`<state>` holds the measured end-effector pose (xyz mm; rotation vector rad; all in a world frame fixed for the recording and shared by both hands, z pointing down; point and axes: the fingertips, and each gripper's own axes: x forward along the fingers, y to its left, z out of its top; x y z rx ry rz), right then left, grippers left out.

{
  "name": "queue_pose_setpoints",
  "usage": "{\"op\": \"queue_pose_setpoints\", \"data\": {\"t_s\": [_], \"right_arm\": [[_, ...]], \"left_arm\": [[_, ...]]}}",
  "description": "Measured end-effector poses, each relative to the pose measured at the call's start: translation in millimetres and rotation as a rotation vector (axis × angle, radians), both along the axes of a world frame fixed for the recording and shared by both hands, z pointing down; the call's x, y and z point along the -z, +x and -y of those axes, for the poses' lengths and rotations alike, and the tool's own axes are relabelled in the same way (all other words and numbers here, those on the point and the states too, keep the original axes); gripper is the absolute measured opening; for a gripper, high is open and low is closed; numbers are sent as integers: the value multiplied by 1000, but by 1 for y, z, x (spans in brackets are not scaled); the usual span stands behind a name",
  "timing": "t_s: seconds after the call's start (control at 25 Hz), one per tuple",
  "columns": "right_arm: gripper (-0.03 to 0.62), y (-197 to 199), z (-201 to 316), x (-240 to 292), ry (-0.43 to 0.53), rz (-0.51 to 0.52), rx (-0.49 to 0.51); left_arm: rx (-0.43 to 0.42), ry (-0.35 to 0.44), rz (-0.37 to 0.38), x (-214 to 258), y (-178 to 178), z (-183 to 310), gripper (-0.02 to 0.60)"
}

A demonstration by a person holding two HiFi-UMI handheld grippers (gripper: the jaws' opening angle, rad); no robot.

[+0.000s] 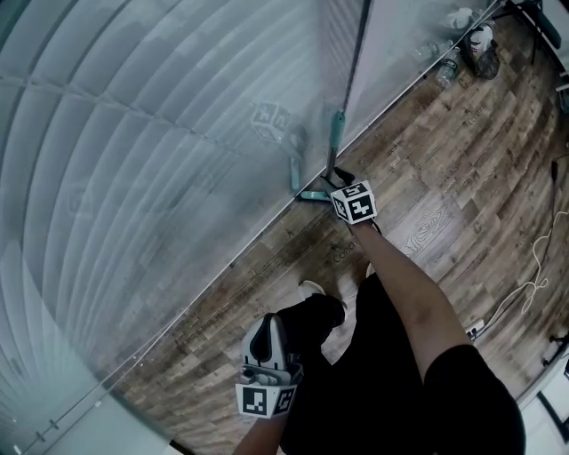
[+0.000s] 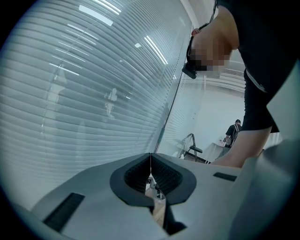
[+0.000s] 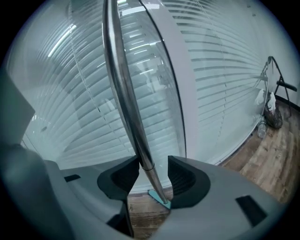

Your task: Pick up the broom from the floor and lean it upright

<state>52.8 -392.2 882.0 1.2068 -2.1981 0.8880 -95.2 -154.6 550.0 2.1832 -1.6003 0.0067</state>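
Two grippers show in the head view. The right gripper [image 1: 339, 179] is at the broom [image 1: 336, 133], which stands upright against the glass wall [image 1: 160, 178] with its head on the wooden floor [image 1: 427, 204]. The left gripper [image 1: 268, 327] is well apart from it. Left gripper view: jaws together, empty. Right gripper view: jaws apart, with the broom handle [image 3: 123, 93] between them, unclamped.

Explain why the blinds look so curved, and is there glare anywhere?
Head view: the wide lens bows the blinds into arcs, and faint reflections float on the glass. Left gripper view: bright streaks of glare cross the glass, and the corners go black. Right gripper view: the broom handle looks bent, yet stays sharp.
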Motion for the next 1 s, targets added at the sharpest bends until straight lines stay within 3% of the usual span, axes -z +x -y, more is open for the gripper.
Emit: {"op": "queue_pose_setpoints", "data": {"t_s": [0.2,0.6,0.84,1.0], "right_arm": [[176,-7,6,19,55,-13,50],[176,-12,-33,33,3,-42,42],[176,25,-97,66,-50,-110,54],[176,48,-170,108,-99,-108,72]], "left_arm": [[-20,-9,-5,2,6,-2,20],[-26,-13,-22,24,12,6,20],[-56,3,-14,66,18,6,18],[-81,35,-33,112,26,2,18]]}}
